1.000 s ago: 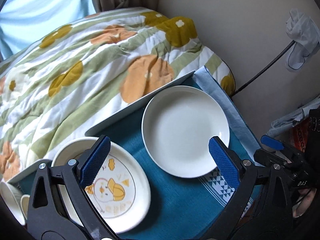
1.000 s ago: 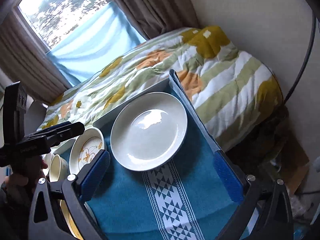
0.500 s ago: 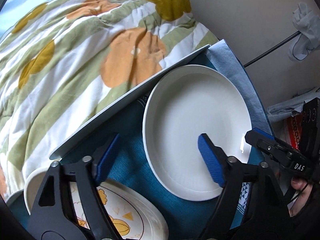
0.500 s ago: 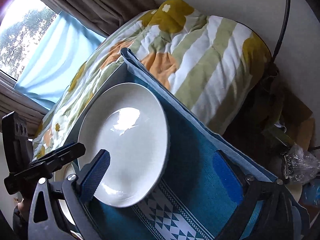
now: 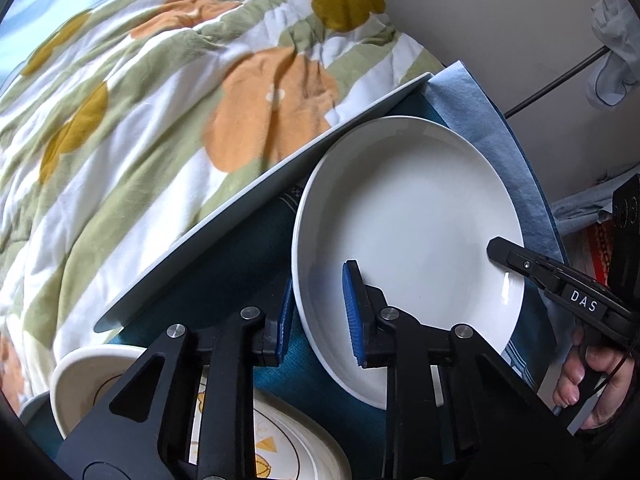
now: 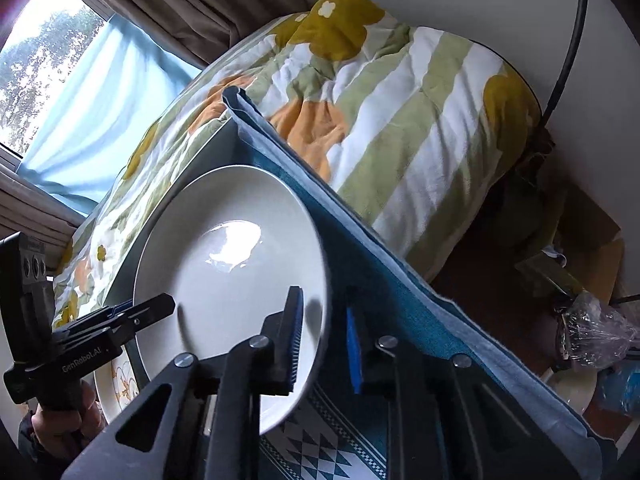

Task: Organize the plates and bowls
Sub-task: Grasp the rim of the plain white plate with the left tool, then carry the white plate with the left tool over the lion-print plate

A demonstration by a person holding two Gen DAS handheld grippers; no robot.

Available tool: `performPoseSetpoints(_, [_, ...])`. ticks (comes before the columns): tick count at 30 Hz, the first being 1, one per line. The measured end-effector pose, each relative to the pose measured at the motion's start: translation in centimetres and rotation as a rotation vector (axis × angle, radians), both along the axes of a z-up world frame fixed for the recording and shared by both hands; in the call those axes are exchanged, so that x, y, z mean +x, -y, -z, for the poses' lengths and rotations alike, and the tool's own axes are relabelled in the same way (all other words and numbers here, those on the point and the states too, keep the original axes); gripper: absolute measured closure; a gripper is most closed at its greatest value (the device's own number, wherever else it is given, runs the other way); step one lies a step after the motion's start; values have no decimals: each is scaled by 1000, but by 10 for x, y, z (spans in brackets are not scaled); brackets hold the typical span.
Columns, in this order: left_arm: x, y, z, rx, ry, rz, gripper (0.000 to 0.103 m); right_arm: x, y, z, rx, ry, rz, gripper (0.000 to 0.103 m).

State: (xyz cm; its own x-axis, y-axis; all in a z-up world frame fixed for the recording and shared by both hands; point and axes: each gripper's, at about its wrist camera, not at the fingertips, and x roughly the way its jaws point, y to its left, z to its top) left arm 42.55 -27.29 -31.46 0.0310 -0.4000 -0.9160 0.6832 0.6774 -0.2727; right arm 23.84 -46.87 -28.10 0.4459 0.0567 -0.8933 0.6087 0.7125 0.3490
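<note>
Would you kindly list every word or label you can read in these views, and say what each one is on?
"DAS": white label on the right tongs, seen in the left wrist view.
"GenRobot.AI": pale print on the left tongs, seen in the right wrist view.
No text shows on the white plate.

Floral quilt [image 5: 168, 128] on bed beside table. Teal cloth [image 6: 384, 280] covers table. Blue curtain [image 6: 96, 112] at window. Black cable [image 6: 568, 40] runs along wall.
</note>
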Motion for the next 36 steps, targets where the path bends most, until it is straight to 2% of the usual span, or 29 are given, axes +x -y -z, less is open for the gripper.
performPoseSetpoints(5, [-2,4,-2,15,45,-17,83,1,-3,0,-15,8,-13,92])
performPoseSetpoints(9, [-7,6,-10,24,83,-8,83,-1,1,1,24,13,-8,92])
performPoseSetpoints(13, [-13,6,-23,23,129,7,83,-3,-1,-5,16,28,-27,92])
performPoseSetpoints(19, [-24,-2,-54,10,186,-23,83,-6,-6,-26,-2,67,-64,92])
performPoseSetpoints(25, [-54,-34,-99,-9,230,-129,83,-9,-16,-65,-17,116,-162,92])
performPoseSetpoints(30, [-100,-78,-134,-12,261,-288,83,-17,-37,-101,-25,153,-309,92])
performPoseSetpoints(36, [-170,-135,-156,-9,288,-491,83,-39,-78,-129,-38,206,-520,92])
